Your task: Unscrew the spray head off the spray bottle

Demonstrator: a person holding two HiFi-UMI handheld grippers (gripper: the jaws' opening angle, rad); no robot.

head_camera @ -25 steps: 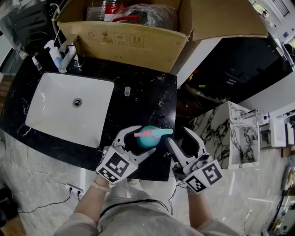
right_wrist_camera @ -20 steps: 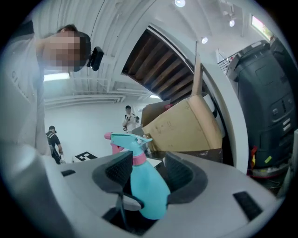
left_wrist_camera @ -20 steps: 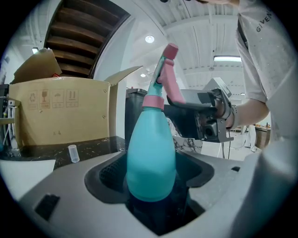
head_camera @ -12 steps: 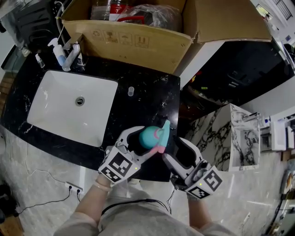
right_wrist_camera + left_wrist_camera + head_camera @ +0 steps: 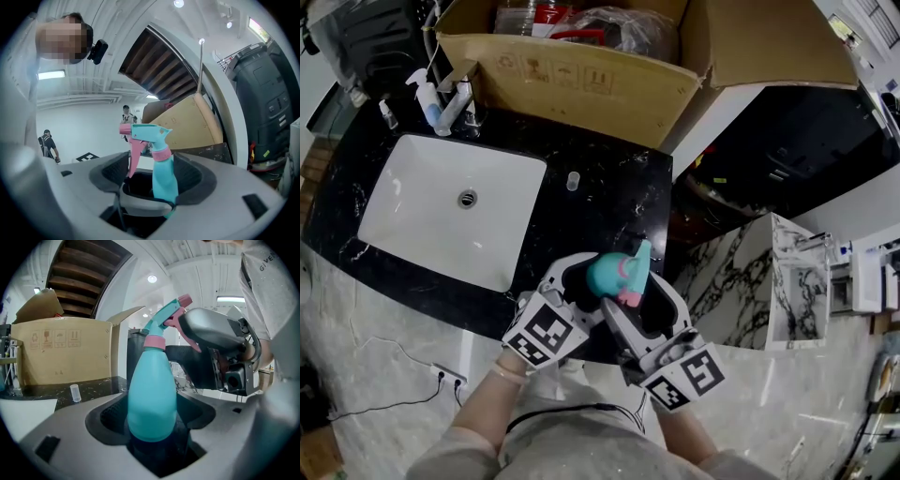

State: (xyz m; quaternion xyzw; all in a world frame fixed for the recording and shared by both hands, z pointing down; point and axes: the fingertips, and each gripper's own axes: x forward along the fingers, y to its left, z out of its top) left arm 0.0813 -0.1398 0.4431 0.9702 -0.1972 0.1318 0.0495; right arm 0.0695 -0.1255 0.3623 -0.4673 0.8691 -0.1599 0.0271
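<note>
Left gripper [image 5: 581,291] clamps the bottle [image 5: 152,394]. Right gripper [image 5: 644,305] has just opened its jaws, which straddle the head [image 5: 147,133] (no contact). It should close squarely, low on the head, then twist.

Black marble counter [image 5: 609,202] holds a white sink [image 5: 412,220]; open cardboard box [image 5: 581,80] behind; pale marble floor [image 5: 384,356]
</note>
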